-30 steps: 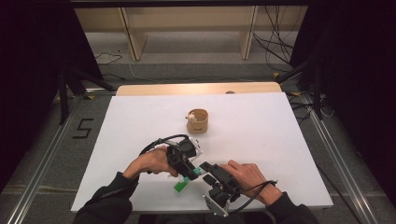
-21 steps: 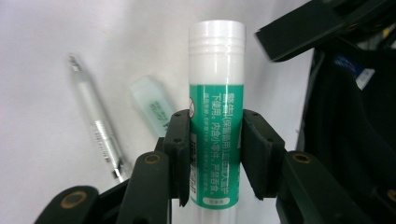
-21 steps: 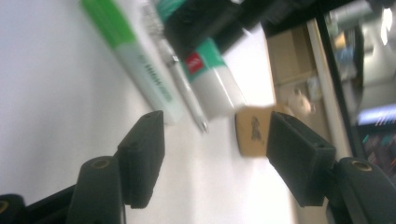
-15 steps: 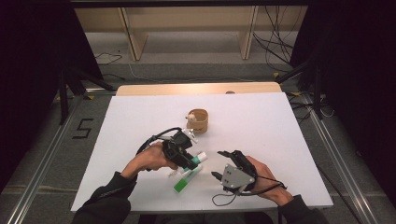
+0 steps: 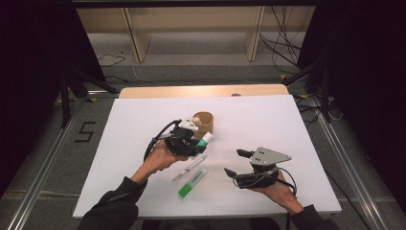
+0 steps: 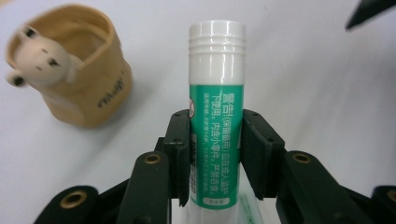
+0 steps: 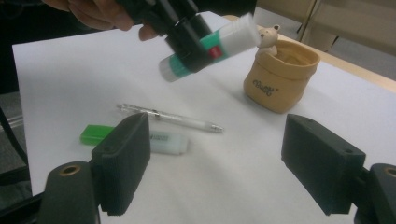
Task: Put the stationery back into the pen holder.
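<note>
A green-and-white glue stick [image 6: 217, 116] with a white ribbed cap stands between the jaws of my left gripper [image 6: 215, 140], which is shut on its labelled body. In the high view the left gripper [image 5: 186, 141] holds the glue stick [image 5: 207, 140] just in front of a tan pouch-shaped holder [image 5: 203, 122] with a small bear figure on its rim. My right gripper [image 5: 233, 162] hovers to the right of it, near the table's front. Its jaws have just been opening and stand wide apart with nothing between them [image 7: 233, 163].
A clear pen [image 5: 190, 167] and a green-capped marker [image 5: 193, 182] lie on the white table sheet [image 5: 287, 124] between the two hands. The right gripper view has the pen [image 7: 170, 116], the marker [image 7: 135, 137] and the holder [image 7: 280, 79] ahead of the jaws.
The right gripper has drawn away to the right from the left gripper and the marker, and its jaws have spread wider. The left gripper keeps its hold on the glue stick near the holder.
</note>
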Demonstrator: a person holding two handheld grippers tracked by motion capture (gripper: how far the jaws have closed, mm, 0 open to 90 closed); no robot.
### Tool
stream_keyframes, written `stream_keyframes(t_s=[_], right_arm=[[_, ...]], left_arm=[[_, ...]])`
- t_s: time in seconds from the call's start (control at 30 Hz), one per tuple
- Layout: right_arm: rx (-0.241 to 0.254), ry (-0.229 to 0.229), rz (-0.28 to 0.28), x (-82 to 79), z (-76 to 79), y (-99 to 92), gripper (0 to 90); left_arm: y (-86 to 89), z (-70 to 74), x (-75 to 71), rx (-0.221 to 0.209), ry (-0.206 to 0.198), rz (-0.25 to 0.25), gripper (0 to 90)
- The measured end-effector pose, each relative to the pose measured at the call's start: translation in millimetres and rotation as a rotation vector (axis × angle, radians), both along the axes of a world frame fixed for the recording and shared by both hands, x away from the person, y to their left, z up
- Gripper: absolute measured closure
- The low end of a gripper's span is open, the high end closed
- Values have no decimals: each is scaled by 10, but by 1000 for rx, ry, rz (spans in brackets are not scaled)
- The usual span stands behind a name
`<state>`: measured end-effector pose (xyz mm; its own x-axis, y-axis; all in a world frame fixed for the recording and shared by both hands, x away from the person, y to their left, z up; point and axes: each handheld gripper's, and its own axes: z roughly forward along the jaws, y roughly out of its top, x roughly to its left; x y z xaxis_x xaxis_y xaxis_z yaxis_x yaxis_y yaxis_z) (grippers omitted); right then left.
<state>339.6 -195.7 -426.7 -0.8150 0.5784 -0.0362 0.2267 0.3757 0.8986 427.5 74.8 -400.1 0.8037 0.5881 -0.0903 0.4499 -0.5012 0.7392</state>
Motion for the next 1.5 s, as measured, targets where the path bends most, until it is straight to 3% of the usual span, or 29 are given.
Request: stream_keyframes(t_s=[0.37, 0.57, 0.67, 1.03, 1.27, 1.5], right_arm=[[17, 13, -14, -65, -14, -58, 246], [25, 8, -25, -97, -12, -107, 237], [37, 7, -31, -106, -11, -134, 236], [39, 5, -23, -136, -22, -154, 232], [40, 10, -15, -143, -30, -152, 232], [34, 10, -8, -149, -38, -139, 233]], left_arm=[[-133, 79, 210, -135, -98, 155, 654], [-219, 89, 363, -170, -147, 210, 655], [-246, 83, 443, -187, -152, 229, 655], [-317, -14, 693, -195, -163, 286, 655], [-335, -64, 786, -203, -154, 347, 655], [-379, -112, 836, -193, -156, 377, 655]])
